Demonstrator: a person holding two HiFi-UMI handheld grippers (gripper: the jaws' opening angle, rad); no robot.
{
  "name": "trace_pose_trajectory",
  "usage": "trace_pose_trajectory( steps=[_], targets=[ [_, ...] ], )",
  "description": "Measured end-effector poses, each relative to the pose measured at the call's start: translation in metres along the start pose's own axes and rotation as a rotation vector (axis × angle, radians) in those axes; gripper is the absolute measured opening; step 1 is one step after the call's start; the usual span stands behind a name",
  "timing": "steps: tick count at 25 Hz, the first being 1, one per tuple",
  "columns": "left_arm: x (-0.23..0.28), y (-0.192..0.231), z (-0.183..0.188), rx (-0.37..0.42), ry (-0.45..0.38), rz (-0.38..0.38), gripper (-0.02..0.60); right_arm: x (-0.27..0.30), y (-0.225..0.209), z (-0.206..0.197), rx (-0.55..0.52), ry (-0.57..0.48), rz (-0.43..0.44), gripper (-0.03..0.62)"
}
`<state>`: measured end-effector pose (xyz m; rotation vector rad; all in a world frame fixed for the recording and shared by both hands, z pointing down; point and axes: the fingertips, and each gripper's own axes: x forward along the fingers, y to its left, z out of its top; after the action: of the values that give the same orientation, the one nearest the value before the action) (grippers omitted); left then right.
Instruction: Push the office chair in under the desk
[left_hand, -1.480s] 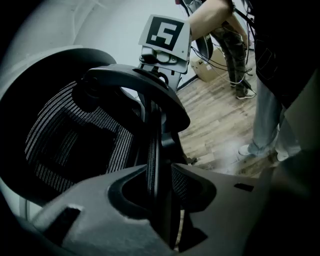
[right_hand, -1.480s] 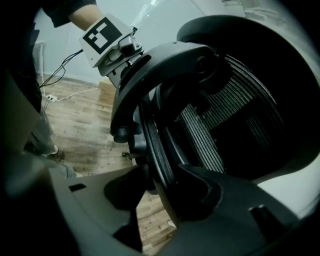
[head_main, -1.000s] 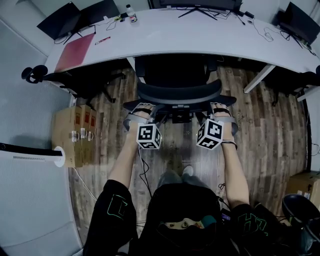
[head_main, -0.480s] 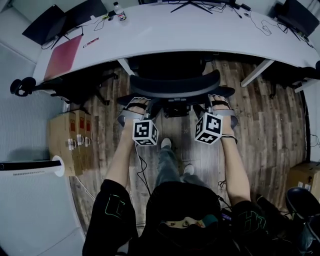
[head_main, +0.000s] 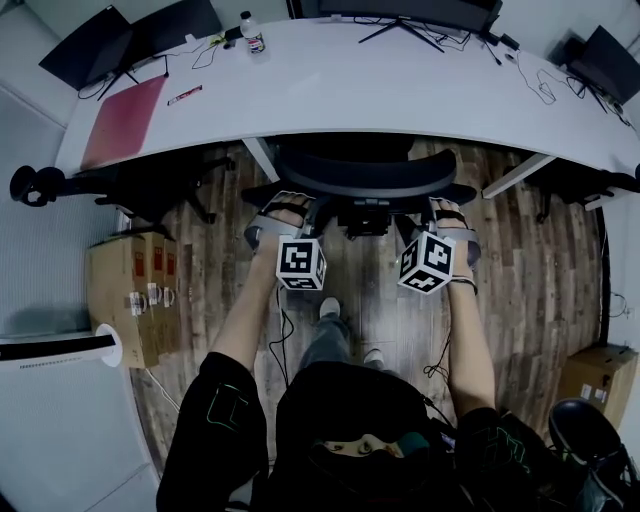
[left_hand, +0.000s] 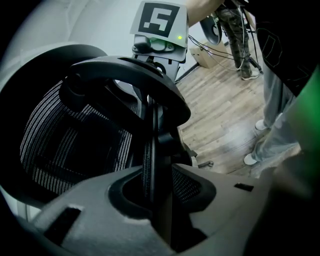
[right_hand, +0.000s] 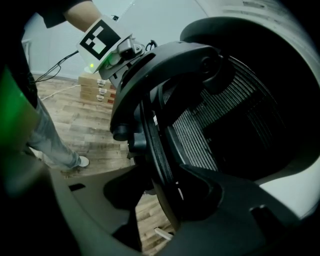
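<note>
Office chair (head_main: 365, 172): black, with a curved backrest. Its seat is tucked beneath the white table (head_main: 400, 90), and only the backrest and the dark mechanism behind it project past the table's near edge.

Construction: the backrest is a stiff, smooth plastic frame shaped as a rounded arch. It carries a ribbed mesh panel with fine horizontal striping. A second curved brace crosses the back of the mesh.

Orientation: the seat side faces the table and the rear of the backrest faces the person. The top rail's long axis runs left to right, roughly parallel to the table's front edge. The backrest stands close to upright.

Left gripper (head_main: 283, 208): it sits on the left end of the backrest. Its own view shows the frame edge running straight down between the two grey jaws, which are clamped on it at a fairly wide setting.

Right gripper (head_main: 445, 215): it is placed as a mirror of the left, on the right end. The frame edge passes between its jaws, which are closed on it in the same manner.

Surroundings: the floor (head_main: 540, 270) is of wood-grain planks. Cardboard boxes (head_main: 135, 290) stand to the left of the person. A red folder (head_main: 125, 120) lies on the table's left end.
</note>
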<state>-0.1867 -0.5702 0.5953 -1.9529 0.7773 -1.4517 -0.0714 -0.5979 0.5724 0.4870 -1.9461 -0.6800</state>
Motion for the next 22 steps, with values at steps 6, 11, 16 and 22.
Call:
trace_pose_trajectory(
  steps=[6,11,16,22],
  targets=[
    [0.022,0.028,-0.03,0.004,-0.006,-0.002,0.124,0.033,-0.029,0.015,0.008,0.006,0.001,0.198],
    [0.035,0.049,-0.058,0.006,-0.011,-0.009,0.124,0.059,-0.047,0.033,0.017,0.016,-0.003,0.198],
    [0.048,0.066,-0.085,0.022,-0.024,-0.01,0.124,0.082,-0.06,0.049,0.027,0.021,-0.008,0.198],
    [0.052,0.079,-0.116,0.041,-0.049,-0.033,0.124,0.097,-0.066,0.073,0.025,0.018,-0.025,0.196]
  ],
)
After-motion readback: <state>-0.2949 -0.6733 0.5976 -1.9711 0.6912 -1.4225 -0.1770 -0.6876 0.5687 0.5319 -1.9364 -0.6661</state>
